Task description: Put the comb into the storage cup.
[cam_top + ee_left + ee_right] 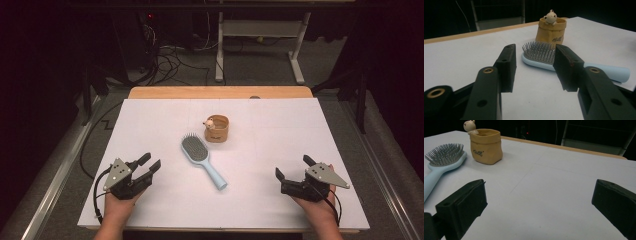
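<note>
A light blue hairbrush [200, 157] with grey bristles lies bristles up on the white sheet, handle toward the near right. Just beyond its head stands a small tan pouch-shaped pot [217, 131] with a little cream animal figure [210, 122] on its rim. My left gripper [151, 163] rests at the near left, open a moderate width, with nothing between its pads. In the left gripper view the jaws [535, 62] point at the hairbrush [541, 53] and pot [551, 31]. My right gripper [293, 166] rests at the near right, wide open and empty [540, 192], with the hairbrush [444, 157] and pot [486, 146] off to its left.
A white sheet [280, 125] covers the wooden table, whose far edge [220, 92] shows bare. Behind it stand a white desk frame [260, 30] and floor cables [170, 60]. Bare sheet surrounds both hands.
</note>
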Demonstrator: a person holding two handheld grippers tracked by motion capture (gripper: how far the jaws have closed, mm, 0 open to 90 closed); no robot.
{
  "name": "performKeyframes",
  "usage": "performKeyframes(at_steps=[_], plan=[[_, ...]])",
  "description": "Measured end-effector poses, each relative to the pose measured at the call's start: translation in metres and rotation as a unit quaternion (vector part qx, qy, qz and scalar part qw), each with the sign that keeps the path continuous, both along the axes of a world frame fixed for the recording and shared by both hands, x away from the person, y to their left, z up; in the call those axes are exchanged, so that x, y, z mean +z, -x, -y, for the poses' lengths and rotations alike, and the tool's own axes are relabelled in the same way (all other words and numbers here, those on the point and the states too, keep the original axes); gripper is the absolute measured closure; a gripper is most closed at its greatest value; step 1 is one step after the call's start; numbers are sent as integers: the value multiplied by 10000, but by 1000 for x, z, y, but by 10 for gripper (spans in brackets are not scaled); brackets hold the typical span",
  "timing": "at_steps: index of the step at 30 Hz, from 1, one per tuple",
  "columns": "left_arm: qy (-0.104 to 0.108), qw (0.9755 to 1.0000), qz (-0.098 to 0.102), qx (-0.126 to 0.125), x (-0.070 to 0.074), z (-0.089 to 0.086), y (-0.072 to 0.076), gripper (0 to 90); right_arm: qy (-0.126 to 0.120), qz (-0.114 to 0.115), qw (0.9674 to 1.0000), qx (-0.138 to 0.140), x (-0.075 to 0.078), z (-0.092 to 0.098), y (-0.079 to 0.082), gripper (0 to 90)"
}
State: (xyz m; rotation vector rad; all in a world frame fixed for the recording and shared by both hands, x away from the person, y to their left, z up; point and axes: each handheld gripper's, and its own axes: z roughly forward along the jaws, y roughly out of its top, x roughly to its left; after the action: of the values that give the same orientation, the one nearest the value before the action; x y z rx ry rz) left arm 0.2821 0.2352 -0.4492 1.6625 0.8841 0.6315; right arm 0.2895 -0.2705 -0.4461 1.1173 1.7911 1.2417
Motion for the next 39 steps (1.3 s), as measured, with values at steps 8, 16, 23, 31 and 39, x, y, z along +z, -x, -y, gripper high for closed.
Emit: performKeyframes(at_steps=[8,16,23,31,39], plan=[[-108,9999,26,-57,2,6,3,657,-12,-3,10000,6,0,0,0,6],[-133,9997,6,-192,3,10,5,765,-59,-32,10000,13,-1,-1,0,7],[-103,9994,-70,-309,3,16,4,900,-97,-67,9999,27,-1,-1,0,9],[-63,9976,-326,-605,10,44,-7,900,-101,-48,9999,-12,-1,0,0,12],[-173,9952,-474,-840,15,82,-21,900,-97,-36,9999,-5,0,1,0,17]])
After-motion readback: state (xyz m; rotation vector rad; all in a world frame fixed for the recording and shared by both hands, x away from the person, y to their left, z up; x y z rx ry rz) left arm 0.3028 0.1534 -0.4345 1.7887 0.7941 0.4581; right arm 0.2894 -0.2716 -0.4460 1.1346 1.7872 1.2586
